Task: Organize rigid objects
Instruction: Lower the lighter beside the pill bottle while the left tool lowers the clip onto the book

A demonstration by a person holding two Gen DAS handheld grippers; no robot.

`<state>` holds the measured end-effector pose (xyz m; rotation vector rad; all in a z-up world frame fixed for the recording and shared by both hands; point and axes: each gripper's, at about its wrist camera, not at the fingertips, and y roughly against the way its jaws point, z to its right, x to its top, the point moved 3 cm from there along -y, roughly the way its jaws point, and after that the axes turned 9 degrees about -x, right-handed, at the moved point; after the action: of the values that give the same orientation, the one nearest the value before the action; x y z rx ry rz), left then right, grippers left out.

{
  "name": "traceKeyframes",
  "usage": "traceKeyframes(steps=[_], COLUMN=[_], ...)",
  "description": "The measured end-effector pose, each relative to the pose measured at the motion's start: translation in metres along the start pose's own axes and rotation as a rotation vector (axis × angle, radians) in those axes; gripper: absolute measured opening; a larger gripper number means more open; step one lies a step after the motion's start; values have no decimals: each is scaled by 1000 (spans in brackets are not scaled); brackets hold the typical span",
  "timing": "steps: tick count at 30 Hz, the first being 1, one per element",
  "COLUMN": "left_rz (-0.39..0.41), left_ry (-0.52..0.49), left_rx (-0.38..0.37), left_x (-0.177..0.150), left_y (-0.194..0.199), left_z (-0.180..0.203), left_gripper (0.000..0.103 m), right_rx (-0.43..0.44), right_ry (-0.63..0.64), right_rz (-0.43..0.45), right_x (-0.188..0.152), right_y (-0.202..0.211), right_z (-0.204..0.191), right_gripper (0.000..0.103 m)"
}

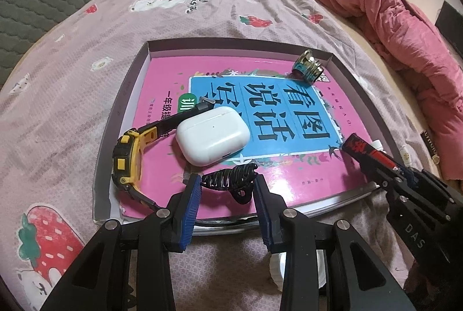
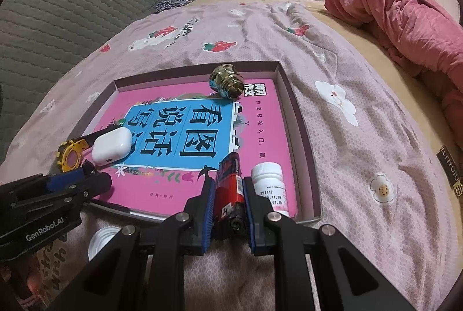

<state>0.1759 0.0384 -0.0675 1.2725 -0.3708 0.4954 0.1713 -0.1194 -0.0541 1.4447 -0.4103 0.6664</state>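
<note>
A shallow box tray (image 1: pixel 127 96) on the bed holds a pink book (image 1: pixel 289 177). My left gripper (image 1: pixel 227 186) is shut on a black hair claw clip (image 1: pixel 228 180) at the book's near edge. A white earbud case (image 1: pixel 212 134) and a yellow-black watch (image 1: pixel 128 163) lie just beyond it. My right gripper (image 2: pixel 228 192) is shut on a red and black tube (image 2: pixel 228 180), tilted down over the tray's near right corner. A white pill bottle (image 2: pixel 267 183) stands beside its right finger. A shiny threaded metal piece (image 2: pixel 227 82) lies at the tray's far side.
The tray sits on a pink strawberry-print sheet (image 2: pixel 347 166). A bunched pink quilt (image 2: pixel 405 21) lies to the right and a grey quilted cushion (image 2: pixel 72 7) to the left. A white round object (image 2: pixel 101 241) sits on the sheet just short of the tray.
</note>
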Motion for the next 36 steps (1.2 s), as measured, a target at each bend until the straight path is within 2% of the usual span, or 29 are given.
traceKeyframes(steps=[5,9,30,36], left_rz=[4,4,9,15], left_ry=[-7,-4,13,40], left_rx=[11,8,21,-4], left_x=[-1,-1,-1,0], left_y=[1,1,3,5], left_z=[1,0,-6,-11], left_gripper=[38,38,38,39], right_rx=[-6,-7,17,20], right_ry=[3,0,-26,-24], right_rz=[1,6,24,22], right_x=[0,0,-4,-6], right_y=[1,4,21,22], right_z=[-1,1,6,4], right_gripper=[19,25,26,28])
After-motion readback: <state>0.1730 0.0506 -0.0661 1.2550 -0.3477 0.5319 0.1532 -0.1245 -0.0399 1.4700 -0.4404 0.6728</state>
